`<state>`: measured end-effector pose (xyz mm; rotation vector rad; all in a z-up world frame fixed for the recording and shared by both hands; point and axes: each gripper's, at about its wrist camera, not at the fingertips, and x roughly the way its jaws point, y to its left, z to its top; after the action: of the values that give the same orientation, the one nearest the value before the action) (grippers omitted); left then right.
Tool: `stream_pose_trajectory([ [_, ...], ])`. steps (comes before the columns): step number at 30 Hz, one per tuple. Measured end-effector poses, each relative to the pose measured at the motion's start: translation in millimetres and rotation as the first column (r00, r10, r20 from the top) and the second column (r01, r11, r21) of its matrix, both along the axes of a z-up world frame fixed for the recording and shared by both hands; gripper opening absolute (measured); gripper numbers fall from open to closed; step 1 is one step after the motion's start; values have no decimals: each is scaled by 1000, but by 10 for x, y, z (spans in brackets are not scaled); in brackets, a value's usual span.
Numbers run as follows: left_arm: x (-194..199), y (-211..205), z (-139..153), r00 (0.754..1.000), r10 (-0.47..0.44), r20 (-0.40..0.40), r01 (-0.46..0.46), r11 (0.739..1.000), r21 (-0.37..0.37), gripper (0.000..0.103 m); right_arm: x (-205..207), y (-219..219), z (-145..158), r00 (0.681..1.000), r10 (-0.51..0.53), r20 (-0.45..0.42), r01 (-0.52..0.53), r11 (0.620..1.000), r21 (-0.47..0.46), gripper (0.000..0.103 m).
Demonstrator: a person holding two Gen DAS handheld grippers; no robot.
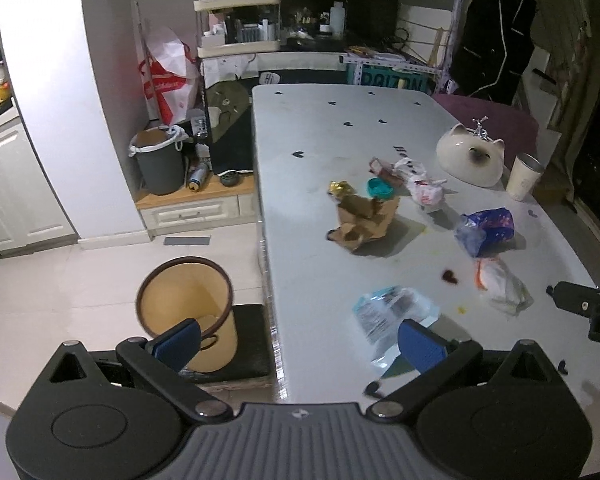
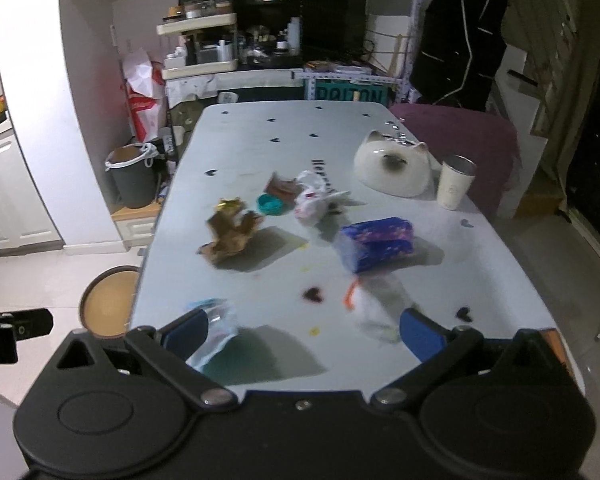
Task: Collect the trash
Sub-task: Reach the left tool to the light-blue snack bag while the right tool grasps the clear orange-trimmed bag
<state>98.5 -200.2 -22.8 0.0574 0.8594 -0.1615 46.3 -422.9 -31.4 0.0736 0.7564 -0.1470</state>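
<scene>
Left wrist view: the left gripper (image 1: 300, 340) hovers over the near left edge of the white worktop (image 1: 320, 140), its blue fingers (image 1: 420, 344) spread wide with nothing between them. Below and left, on the floor beside the worktop, a tan bin (image 1: 188, 312) stands on a dark mat (image 1: 252, 344), mouth tilted toward the camera. A clear plastic wrapper (image 1: 392, 312) lies on the worktop just ahead of the right-hand finger. Farther in lie a crumpled brown paper bag (image 1: 364, 216), a teal lid (image 1: 380, 189), a white plastic bag (image 1: 420, 184), a blue wrapper (image 1: 486, 230) and a whitish bag with an orange strip (image 1: 500, 284). A cat-shaped ceramic bowl (image 1: 470, 156) and a cream cup (image 1: 522, 178) stand near the far right edge.

In the right wrist view, the right gripper (image 2: 304, 332) also hangs above the near edge, fingers (image 2: 420, 336) apart and empty, the whitish bag just beyond them.
</scene>
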Motion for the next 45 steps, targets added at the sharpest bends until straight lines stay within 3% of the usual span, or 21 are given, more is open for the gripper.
stream_pose_trajectory([
  [11, 427, -627, -370, 993, -64, -100, 66, 998, 14, 103, 495, -910, -408, 999, -3, -46, 4, 1000, 25, 103],
  [16, 520, -773, -526, 984, -69, -162, 77, 996, 41, 103, 807, -1183, -730, 994, 6, -112, 5, 995, 96, 103],
  [22, 593, -787, -649, 982, -65, -179, 77, 995, 63, 103, 1203, -1188, -1037, 987, 23, -158, -4, 993, 120, 103],
  [27, 686, -795, -739, 972, -162, -171, 169, 985, 26, 103, 1511, -1085, -1224, 979, 49, -200, -22, 991, 133, 102],
  [32, 932, -815, -884, 955, -238, -178, 236, 971, -32, 103, 1632, -1005, -1403, 968, 84, -237, -58, 992, 114, 88],
  [38, 1307, -769, -1169, 946, -235, -222, 217, 971, -104, 103, 1582, -1100, -1560, 958, 66, -278, -38, 994, 106, 75],
  [40, 1397, -779, -1272, 938, -248, -242, 223, 967, -125, 103, 1540, -1161, -1589, 956, 62, -287, -28, 992, 121, 62],
  [45, 1538, -797, -1480, 928, -235, -288, 179, 962, -208, 103, 1424, -1254, -1583, 958, 48, -283, -11, 992, 129, 48],
])
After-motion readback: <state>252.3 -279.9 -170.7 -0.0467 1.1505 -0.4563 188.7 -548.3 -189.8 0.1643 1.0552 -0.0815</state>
